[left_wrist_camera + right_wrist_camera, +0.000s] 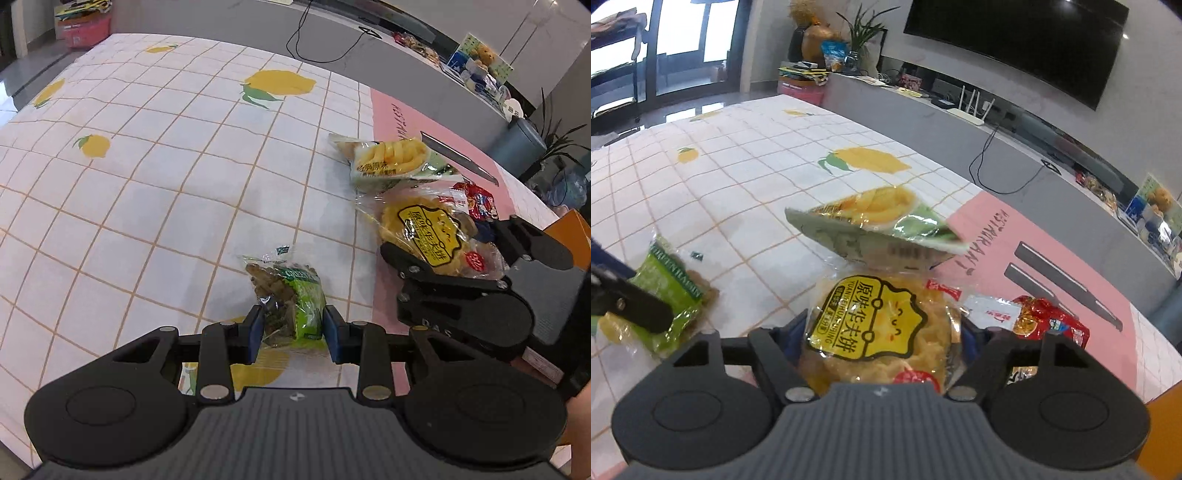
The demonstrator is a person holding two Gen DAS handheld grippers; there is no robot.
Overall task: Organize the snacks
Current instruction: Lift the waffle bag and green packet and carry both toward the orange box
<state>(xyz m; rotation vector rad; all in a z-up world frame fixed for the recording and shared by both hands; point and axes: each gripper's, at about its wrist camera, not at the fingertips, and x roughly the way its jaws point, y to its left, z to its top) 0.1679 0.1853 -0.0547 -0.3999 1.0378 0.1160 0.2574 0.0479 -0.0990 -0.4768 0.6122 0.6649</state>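
You are in a home living room. A large dark wall-mounted television [1015,44] hangs above a long grey media console [1015,147] carrying a white router [971,112], cables and small clutter. Potted plants [862,33] stand at the console's end; glass doors [665,44] open beyond. The tabletop wears a lemon-print checked tablecloth [147,166], with snack packets [399,158] near its right edge.

Red snack packet [1049,321] partly behind right claw [882,332], shelf items [480,66] too small to identify
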